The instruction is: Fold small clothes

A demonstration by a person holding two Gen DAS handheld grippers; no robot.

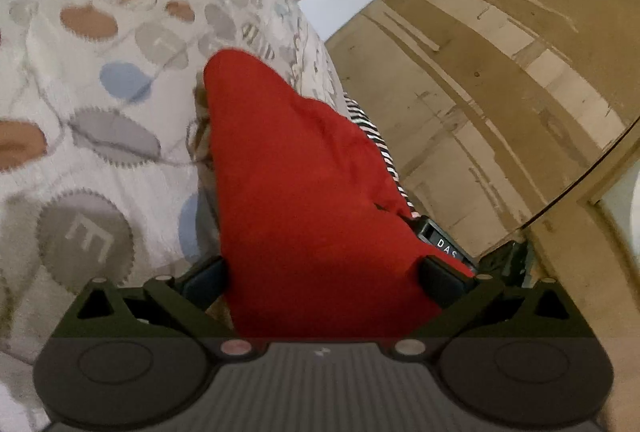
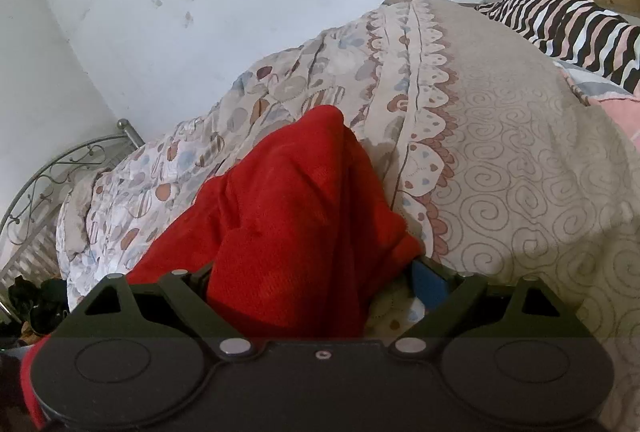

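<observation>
Cloth, red, lies between both grippers' spread jaws on the bedspread. Left gripper released; right gripper released too.

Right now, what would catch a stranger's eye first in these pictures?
The bright red cloth, bunched between the wide-spread jaws of the left gripper and also lying across the right gripper. Around it spreads a patterned bedspread, with a zebra-striped fabric at the far right.
</observation>
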